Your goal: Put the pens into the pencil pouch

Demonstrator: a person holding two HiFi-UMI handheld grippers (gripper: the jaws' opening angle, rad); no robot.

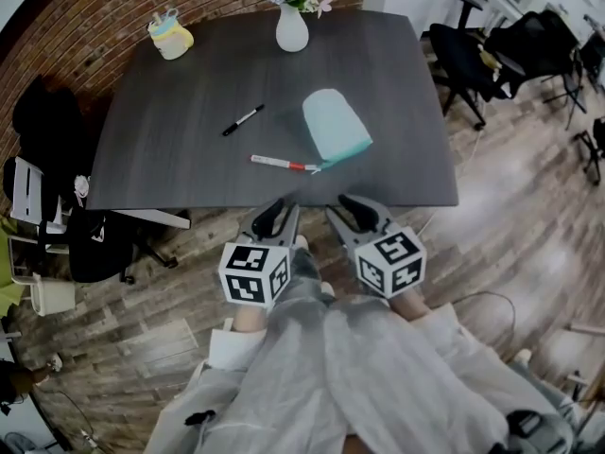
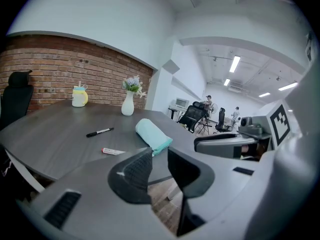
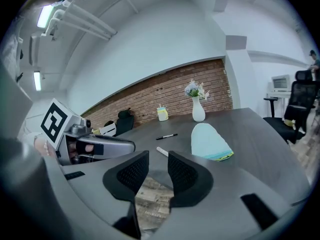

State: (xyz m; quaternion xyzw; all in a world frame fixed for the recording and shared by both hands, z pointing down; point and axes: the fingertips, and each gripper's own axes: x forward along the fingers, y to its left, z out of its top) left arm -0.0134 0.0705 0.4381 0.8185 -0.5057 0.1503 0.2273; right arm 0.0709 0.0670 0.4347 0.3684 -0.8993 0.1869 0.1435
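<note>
A mint-green pencil pouch lies on the dark table, its zipper end toward the near edge. A white pen with a red end rests just left of that end. A black pen lies farther back and to the left. My left gripper and right gripper hang side by side just short of the table's near edge, over the floor. Both stand open with nothing between the jaws. The left gripper view shows the pouch and both pens ahead; the right gripper view shows the pouch too.
A white vase with flowers and a yellow cup stand at the table's far edge. A black chair sits at the near left corner, more office chairs to the right. Brick wall behind.
</note>
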